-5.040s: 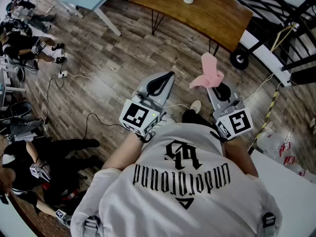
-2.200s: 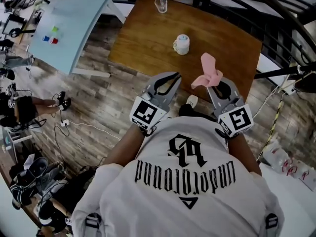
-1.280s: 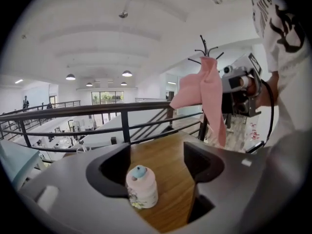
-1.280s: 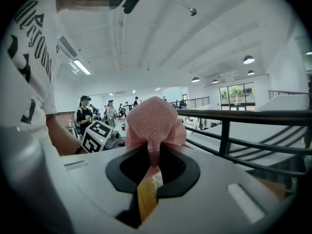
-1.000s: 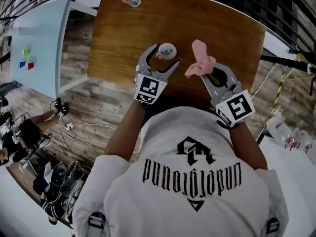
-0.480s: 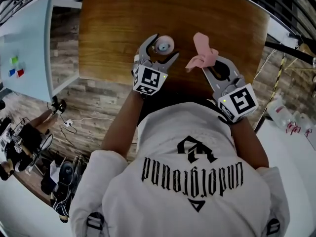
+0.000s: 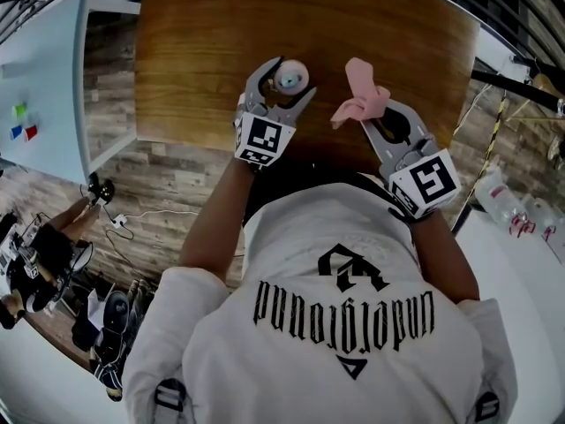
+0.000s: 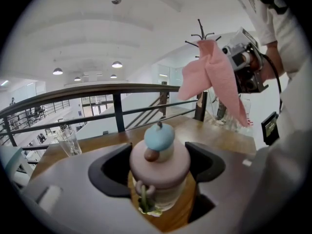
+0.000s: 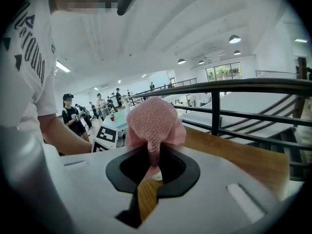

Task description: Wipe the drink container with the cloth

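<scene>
**Left gripper [image 7: 293, 78] brackets the drink container [image 8: 159, 165]; right gripper [image 9: 153, 162] is clamped on the pink cloth [image 9: 153, 123].**
The container stands on the wooden table [image 7: 203, 51], small, rigid, probably light and tippy. The wide left jaws have just been closing round it. Grip the body below the lid. The left gripper view shows the pink lid and blue cap; the head view shows only the top.

White short-sleeved T-shirt [image 7: 291, 360] with black lettering; grey left tool [image 7: 287, 76] and right tool [image 7: 381, 117] bear black-and-white marker cubes [image 7: 259, 138].

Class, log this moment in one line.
left tongs: open round bottle, jaws just closing | right tongs: shut on cloth | bottle: upright on table
</scene>
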